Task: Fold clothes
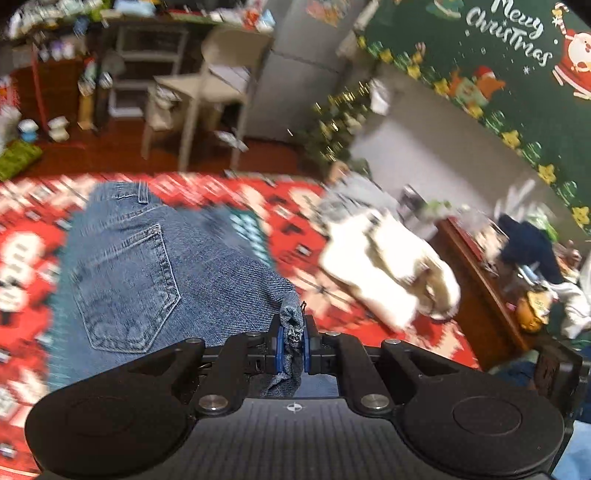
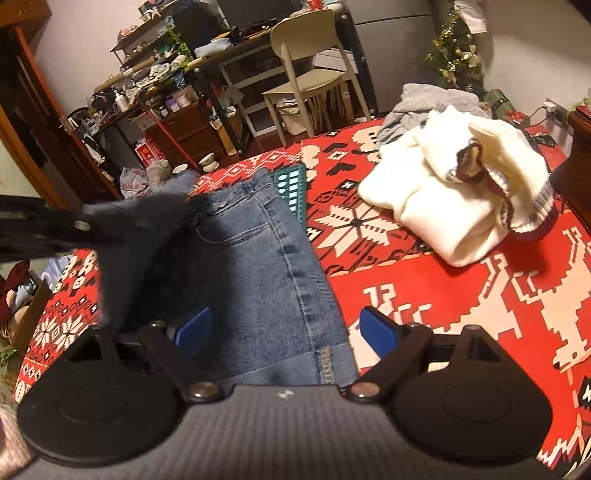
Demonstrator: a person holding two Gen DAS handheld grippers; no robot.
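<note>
left claw [image 1: 291,345] pinched on jeans [image 1: 147,258] hem — right claw [image 2: 286,332] wide — "merry christmas" banner [image 1: 506,33] behind

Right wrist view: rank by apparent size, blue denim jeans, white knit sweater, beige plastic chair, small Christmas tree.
1. Blue denim jeans, largest, though nearest the camera.
2. White knit sweater.
3. Beige plastic chair.
4. Small Christmas tree, smallest, partly cut off by the frame.
Chair and tree stand farther back, so true sizes stay unsure.

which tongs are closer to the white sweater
Right. The right tongs hang open over the jeans, beside the white sweater; the left tongs, pinching denim, sit across the jeans from it.
</note>
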